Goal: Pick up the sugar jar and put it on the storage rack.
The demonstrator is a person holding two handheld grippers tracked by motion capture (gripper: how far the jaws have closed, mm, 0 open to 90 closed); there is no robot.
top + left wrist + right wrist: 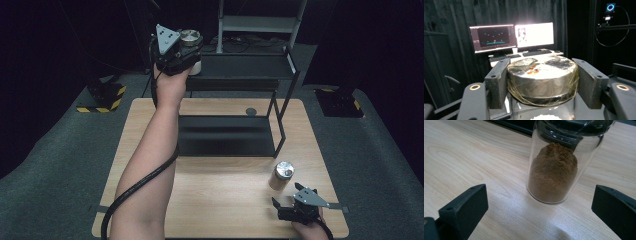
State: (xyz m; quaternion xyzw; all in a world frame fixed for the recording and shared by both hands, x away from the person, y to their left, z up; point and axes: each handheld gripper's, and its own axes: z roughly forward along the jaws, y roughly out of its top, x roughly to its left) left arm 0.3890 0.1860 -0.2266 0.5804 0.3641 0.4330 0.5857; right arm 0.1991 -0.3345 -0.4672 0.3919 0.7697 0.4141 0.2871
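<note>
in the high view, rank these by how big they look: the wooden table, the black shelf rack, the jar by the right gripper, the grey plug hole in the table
1. wooden table
2. black shelf rack
3. jar by the right gripper
4. grey plug hole

The rack's upper shelf stands nearer the camera, yet the table still looks larger.

Table (150,150) at frame centre, with shelf rack (235,132) standing on its back half. Left gripper (175,52) in upper middle, at upper shelf's left end, jaws either side of a jar lid (542,80). Second jar (281,175) on table at lower right, in front of rack. Right gripper (290,210) just below it, near table's front edge. Monitors (511,36) behind the lid in left gripper view.
</note>
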